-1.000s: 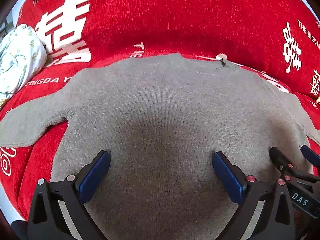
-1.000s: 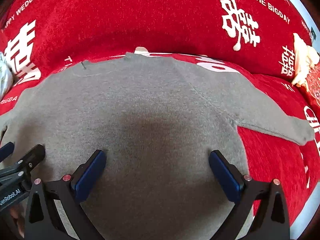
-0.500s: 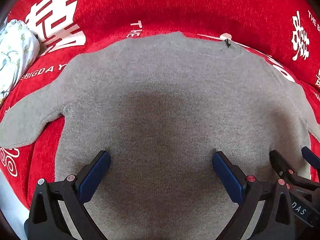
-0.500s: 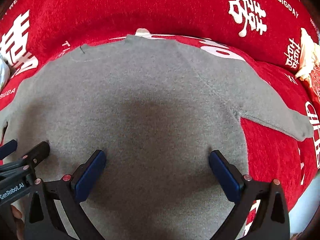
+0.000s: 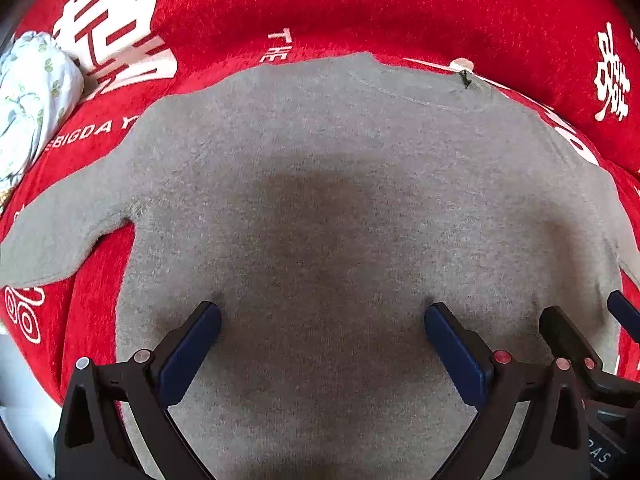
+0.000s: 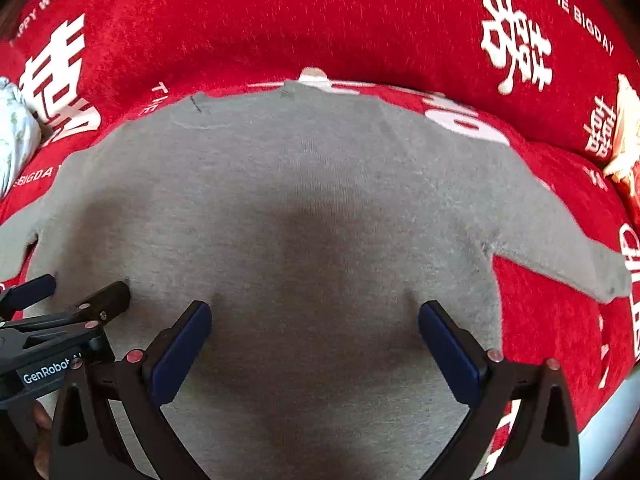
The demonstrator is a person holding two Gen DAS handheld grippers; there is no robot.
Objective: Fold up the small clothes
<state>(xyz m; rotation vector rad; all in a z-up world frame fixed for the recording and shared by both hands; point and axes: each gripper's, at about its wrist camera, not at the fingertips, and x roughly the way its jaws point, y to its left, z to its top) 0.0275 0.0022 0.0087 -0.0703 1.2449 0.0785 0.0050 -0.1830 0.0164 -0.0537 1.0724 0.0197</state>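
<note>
Left gripper [image 5: 322, 316] and right gripper [image 6: 314, 314], jaws spread wide and holding nothing, tips on the grey sweater [image 5: 340, 200]. Sweater lies flat on the red blanket [image 5: 360, 12], sleeves toward 9 and 3 o'clock.

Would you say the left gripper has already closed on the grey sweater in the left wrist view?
No, the left gripper stands wide open, its blue pads apart over the flat grey sweater.

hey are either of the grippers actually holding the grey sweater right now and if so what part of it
Nothing is held. The left hand-held gripper and the right hand-held gripper are both open over the flat grey sweater.
</note>
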